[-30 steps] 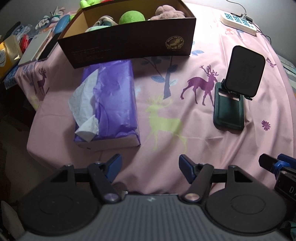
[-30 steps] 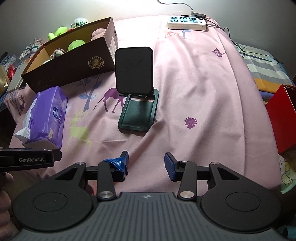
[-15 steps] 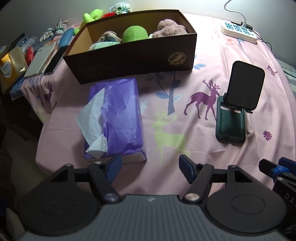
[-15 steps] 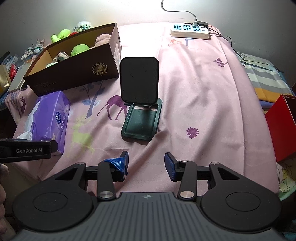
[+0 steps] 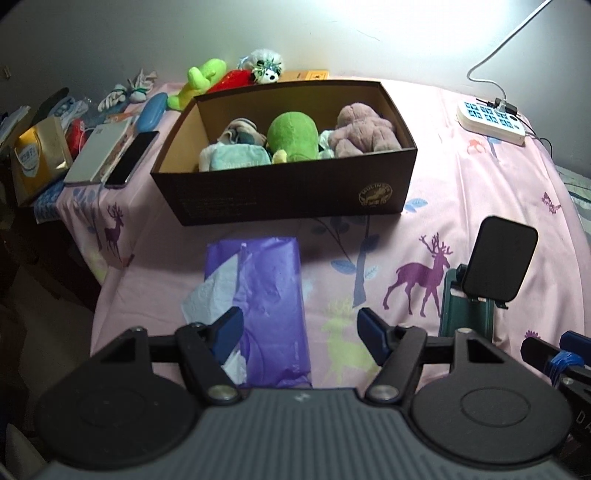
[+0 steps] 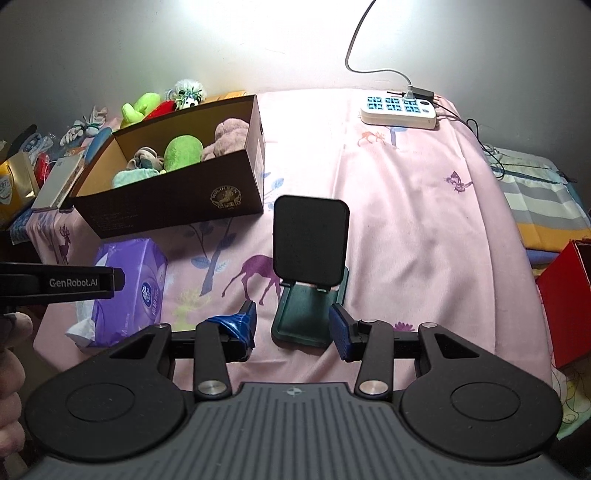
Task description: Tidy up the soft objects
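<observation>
Both our grippers, left gripper [image 5: 301,328] and right gripper [image 6: 291,326], had risen above the tissue pack [image 5: 266,295], jaws apart and empty.

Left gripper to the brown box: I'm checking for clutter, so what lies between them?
In the left wrist view, the purple tissue pack lies between the left gripper and the brown box; beyond it only a short strip of pink cloth.

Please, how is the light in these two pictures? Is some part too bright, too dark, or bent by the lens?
Left wrist view: the wall at top right is washed out by glare, the left edge sinks into dark, and the brown box looks bowed by the fisheye. Right wrist view: the same glare sits on the wall above the power strip; the corners go dark.
</observation>
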